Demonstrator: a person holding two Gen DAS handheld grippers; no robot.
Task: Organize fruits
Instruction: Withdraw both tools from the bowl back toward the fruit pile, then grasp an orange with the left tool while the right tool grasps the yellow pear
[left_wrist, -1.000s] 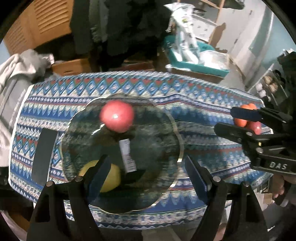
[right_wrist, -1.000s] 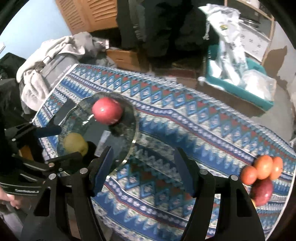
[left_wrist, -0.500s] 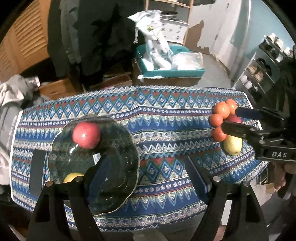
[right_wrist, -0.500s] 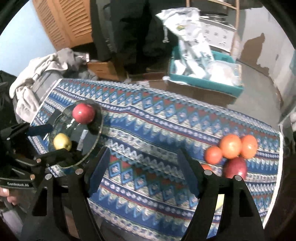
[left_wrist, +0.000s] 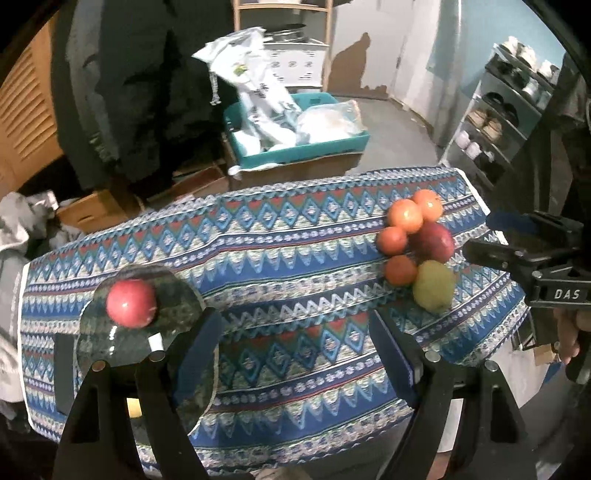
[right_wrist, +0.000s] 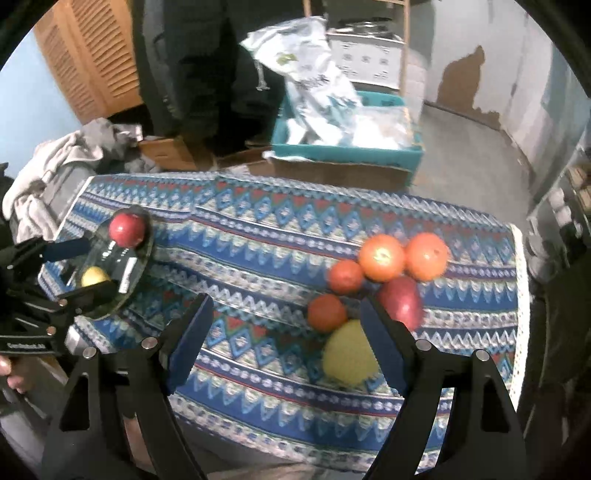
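At the left end of the table, covered by a blue, red and white zigzag-patterned cloth (right_wrist: 258, 236), sits one round dark glass plate (right_wrist: 142, 266) holding two fruits: one red apple (right_wrist: 126, 229) at its far edge and one small yellow fruit (right_wrist: 94, 276) nearer the front, well apart from each other. The left gripper (left_wrist: 295, 350) hangs above the cloth's front edge, its two blue-padded fingers (left_wrist: 197, 347) spread wide with nothing between them; its left finger overlaps the plate's right side in the left wrist view. Toward the right end of the cloth lies a tight cluster of six fruits: four orange round fruits, two larger ones (right_wrist: 381, 257) side by side at the back and two smaller ones (right_wrist: 327, 312) in front of them, then one dark red apple (right_wrist: 400, 301) and one yellow-green apple (right_wrist: 349, 354) closest to the front edge. The right gripper (right_wrist: 284, 334) hovers over this cluster, its two fingers equally wide apart and empty, the right finger crossing in front of the dark red apple and the yellow-green one.
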